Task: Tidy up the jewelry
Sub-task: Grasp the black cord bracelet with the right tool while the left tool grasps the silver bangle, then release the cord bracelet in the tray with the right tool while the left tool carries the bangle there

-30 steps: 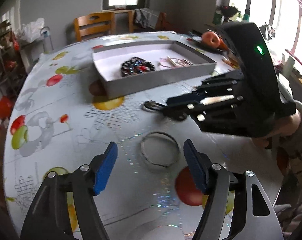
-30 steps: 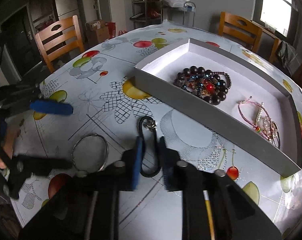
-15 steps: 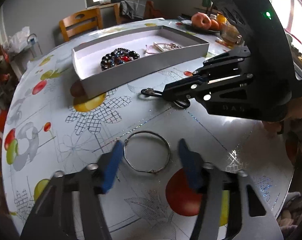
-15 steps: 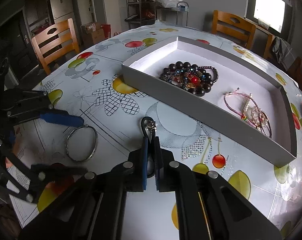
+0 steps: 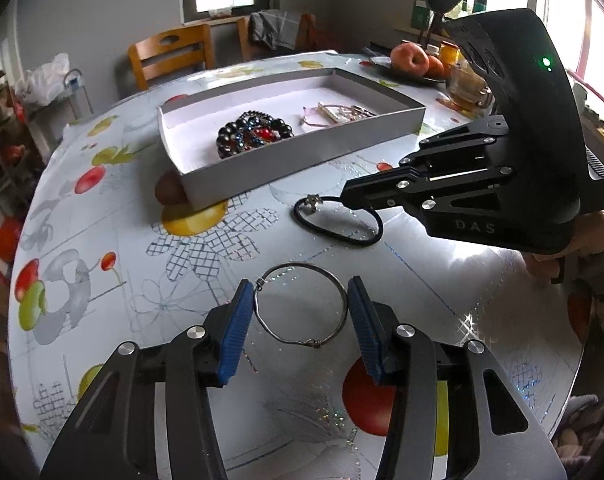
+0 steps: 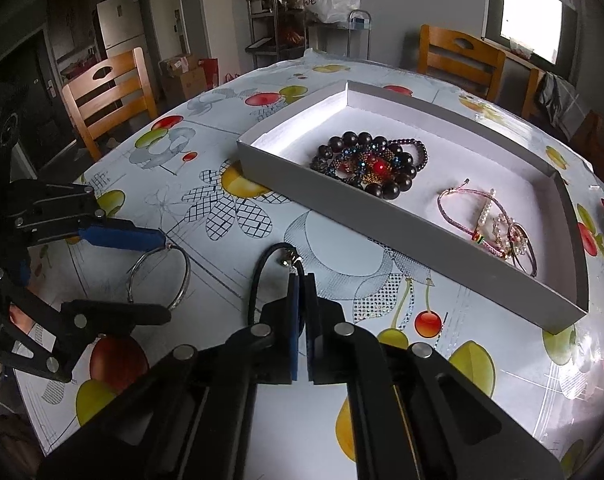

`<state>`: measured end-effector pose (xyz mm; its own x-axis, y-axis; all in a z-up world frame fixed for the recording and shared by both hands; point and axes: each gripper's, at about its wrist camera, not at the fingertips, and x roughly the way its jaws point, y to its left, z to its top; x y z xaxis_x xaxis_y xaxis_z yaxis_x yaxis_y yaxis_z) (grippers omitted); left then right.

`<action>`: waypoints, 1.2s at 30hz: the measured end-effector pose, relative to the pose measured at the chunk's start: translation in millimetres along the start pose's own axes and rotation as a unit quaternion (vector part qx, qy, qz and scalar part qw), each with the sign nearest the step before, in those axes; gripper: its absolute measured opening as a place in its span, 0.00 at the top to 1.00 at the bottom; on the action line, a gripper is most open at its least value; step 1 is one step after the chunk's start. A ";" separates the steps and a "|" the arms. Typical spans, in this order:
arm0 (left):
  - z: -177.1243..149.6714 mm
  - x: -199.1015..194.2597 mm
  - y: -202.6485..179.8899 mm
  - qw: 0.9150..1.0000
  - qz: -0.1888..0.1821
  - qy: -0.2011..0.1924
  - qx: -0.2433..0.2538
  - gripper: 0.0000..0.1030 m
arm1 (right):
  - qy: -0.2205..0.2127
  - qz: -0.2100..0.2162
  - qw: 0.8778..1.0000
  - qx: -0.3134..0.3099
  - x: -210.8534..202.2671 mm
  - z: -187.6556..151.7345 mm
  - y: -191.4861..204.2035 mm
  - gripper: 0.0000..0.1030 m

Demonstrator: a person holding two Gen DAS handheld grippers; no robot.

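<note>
A thin silver bangle [image 5: 302, 308] lies on the fruit-print tablecloth. My left gripper [image 5: 300, 296] straddles it, and both blue pads touch its rim, so it is shut on the bangle; the right wrist view shows the same grip by the left gripper [image 6: 162, 276] on the bangle [image 6: 158, 276]. A black cord bracelet [image 5: 338, 228] with a small metal charm lies to its right. My right gripper [image 6: 302, 280] is shut on the black cord [image 6: 256, 280]. A shallow grey box [image 5: 302, 152] holds dark beaded bracelets [image 6: 370, 164] and pink cord bracelets [image 6: 490, 224].
A plate of apples [image 5: 410, 60] and a glass jar [image 5: 466, 84] stand behind the box. Wooden chairs [image 6: 106, 92] ring the round table. A person's hand [image 5: 594, 232] grips the right tool near the table's right edge.
The left jaws have narrowed from wide apart until the pads meet the bangle. The right jaws have shut on the black cord. Neither hand has travelled much.
</note>
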<state>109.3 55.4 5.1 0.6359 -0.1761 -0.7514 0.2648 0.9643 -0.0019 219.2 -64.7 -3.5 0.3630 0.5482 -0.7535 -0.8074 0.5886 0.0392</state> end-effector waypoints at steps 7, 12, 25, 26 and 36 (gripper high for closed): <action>5.6 -2.6 3.8 1.000 0.000 -0.006 -0.001 0.51 | -0.022 -0.008 1.000 0.002 -11.0 4.8 -1.4 0.98; 16.9 -5.2 6.0 1.000 0.000 -0.016 0.001 0.51 | -0.046 -0.013 0.999 0.001 -28.3 13.9 -2.8 0.98; 67.2 -13.2 13.6 0.999 0.011 -0.041 0.002 0.51 | -0.089 -0.041 0.995 0.015 -57.5 47.3 -34.2 0.98; 68.2 -15.2 14.6 0.999 0.010 -0.043 0.000 0.51 | -0.091 -0.043 0.995 0.017 -58.8 48.5 -36.4 0.98; 100.0 5.2 28.7 0.998 0.023 -0.058 -0.019 0.51 | -0.098 -0.045 0.993 0.041 -49.4 58.3 -62.5 0.98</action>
<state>192.7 62.3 67.1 0.7264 -0.1514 -0.6704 0.2072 0.9783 0.0036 278.9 -93.9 69.5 0.5212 0.5916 -0.6151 -0.7300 0.6824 0.0378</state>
